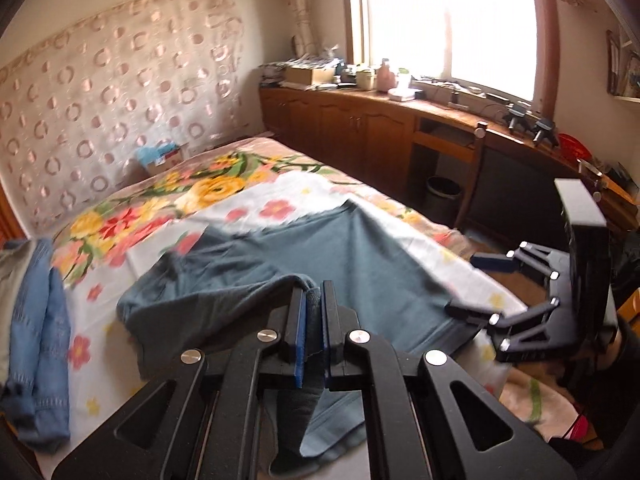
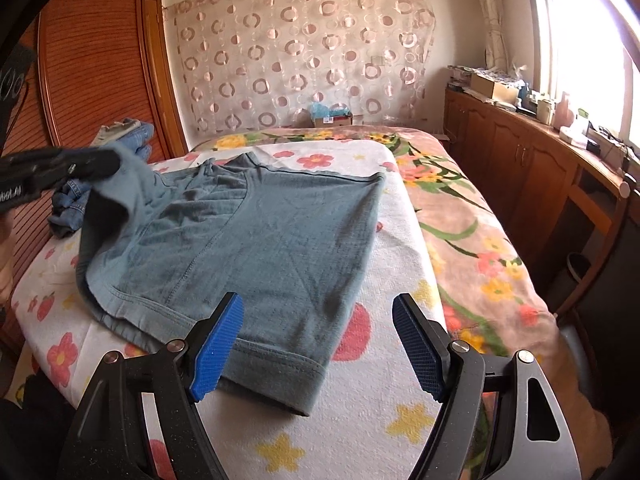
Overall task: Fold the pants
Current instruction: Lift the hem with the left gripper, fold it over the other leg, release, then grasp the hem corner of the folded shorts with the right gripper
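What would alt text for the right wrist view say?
Teal pants lie spread on a flowered bed; the right gripper, jaws open, hovers at their near hem. At left, the left gripper lifts one corner.

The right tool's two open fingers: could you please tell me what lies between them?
In the right wrist view, the right tool stands open over the teal pants; their hem and the flowered towel lie between its fingers, ungripped.

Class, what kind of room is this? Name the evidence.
Most likely a home bedroom: a bed with a floral blanket, a wooden wardrobe, and a curtained window.
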The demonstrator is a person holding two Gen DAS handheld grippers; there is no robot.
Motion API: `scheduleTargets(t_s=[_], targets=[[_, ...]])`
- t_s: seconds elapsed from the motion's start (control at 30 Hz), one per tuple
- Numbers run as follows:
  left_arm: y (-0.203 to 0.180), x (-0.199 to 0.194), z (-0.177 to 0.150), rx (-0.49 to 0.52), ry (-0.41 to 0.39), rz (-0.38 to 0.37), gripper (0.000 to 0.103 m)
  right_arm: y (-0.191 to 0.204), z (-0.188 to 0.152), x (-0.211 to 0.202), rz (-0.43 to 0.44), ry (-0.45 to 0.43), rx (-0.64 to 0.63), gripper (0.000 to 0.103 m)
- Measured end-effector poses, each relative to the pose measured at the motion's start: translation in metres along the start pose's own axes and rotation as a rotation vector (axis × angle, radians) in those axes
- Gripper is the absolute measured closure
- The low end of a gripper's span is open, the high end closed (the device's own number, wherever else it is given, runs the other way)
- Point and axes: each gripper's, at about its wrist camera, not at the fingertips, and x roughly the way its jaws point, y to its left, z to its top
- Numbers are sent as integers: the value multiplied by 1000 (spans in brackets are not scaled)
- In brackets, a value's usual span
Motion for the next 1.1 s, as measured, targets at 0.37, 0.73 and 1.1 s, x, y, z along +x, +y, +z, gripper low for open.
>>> scheduleTargets(t_s=[0.37,0.73,1.1], targets=[[4,20,0,-36,46,42,67,3,1,5,-2,-3,5,25],[33,14,-23,-101,35,86,16,15,5,14,24,0,-3,25],[54,7,-55,-157,54,131,16,43,18,42,75,11,-55,50]])
